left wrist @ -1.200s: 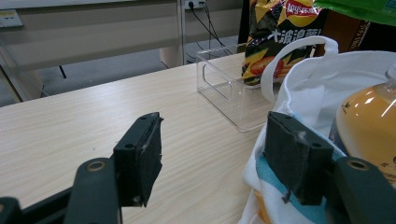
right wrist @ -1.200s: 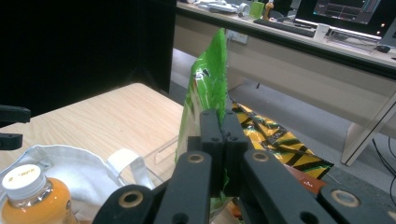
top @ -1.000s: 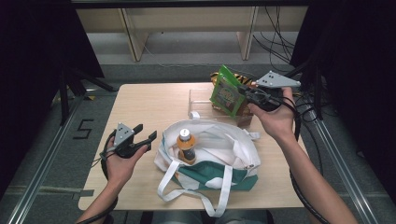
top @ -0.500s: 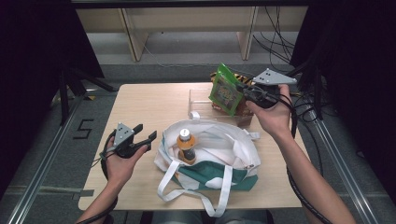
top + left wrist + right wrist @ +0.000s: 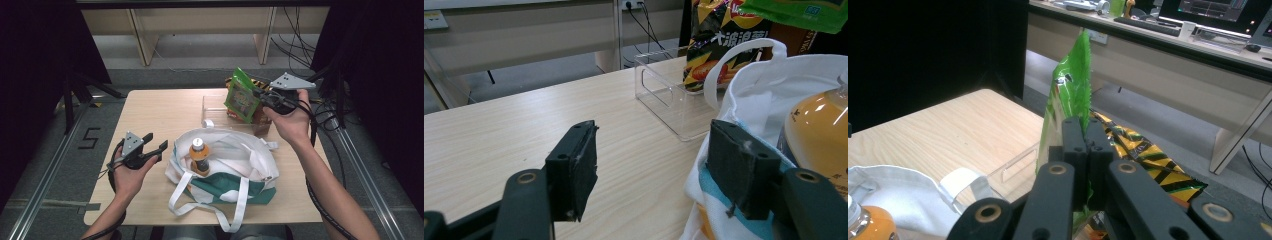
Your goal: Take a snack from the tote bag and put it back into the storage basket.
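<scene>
My right gripper (image 5: 260, 96) (image 5: 1083, 131) is shut on the edge of a green snack bag (image 5: 241, 95) (image 5: 1068, 100), holding it up above a clear plastic bin (image 5: 216, 107) at the table's far right. A dark yellow-striped chip bag (image 5: 259, 117) (image 5: 1143, 155) stands in the bin behind it. My left gripper (image 5: 156, 142) (image 5: 651, 165) is open at the near left, beside a white and green tote bag (image 5: 235, 165) (image 5: 774, 85). An orange bottle (image 5: 200, 156) (image 5: 819, 130) with a white cap stands inside the tote.
The wooden table (image 5: 160, 112) has bare surface at its far left and middle. The tote's white straps (image 5: 240, 205) hang toward the near edge. Cables (image 5: 325, 107) run along the right side, and wooden furniture legs (image 5: 142, 42) stand beyond the table.
The right gripper has lifted the green snack bag a little higher over the bin. The left gripper has kept still.
</scene>
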### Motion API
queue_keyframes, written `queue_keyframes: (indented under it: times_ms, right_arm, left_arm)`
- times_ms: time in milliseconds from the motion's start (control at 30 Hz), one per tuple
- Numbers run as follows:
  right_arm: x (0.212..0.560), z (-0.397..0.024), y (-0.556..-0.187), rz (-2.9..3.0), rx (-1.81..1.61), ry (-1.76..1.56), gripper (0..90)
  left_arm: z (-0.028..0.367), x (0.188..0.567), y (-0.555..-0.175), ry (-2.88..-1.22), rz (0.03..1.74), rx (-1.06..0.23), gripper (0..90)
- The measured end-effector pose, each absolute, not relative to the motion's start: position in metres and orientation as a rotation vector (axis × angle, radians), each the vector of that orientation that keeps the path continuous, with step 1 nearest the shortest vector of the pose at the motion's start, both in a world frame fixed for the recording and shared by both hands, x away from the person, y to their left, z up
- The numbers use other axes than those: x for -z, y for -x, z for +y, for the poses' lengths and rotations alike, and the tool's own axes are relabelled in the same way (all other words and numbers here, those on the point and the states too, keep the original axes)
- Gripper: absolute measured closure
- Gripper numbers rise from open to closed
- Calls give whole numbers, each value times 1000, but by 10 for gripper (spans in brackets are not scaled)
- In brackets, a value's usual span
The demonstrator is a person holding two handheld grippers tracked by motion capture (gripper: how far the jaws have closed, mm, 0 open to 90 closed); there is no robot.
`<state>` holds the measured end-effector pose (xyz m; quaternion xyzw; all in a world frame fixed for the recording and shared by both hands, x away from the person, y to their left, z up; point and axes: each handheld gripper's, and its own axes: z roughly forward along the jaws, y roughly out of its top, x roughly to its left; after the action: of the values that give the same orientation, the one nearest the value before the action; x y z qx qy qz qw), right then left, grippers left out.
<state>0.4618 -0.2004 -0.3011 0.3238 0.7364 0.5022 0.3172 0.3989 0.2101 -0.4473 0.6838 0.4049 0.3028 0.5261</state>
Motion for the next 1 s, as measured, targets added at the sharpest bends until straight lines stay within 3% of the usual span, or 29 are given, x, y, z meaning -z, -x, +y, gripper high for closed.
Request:
queue_keyframes:
  times_ms: [1000]
  right_arm:
    - [309, -199, -473, 1938, -1294, -872, 900]
  left_arm:
    - [211, 447, -399, -1636, 969, -727, 364]
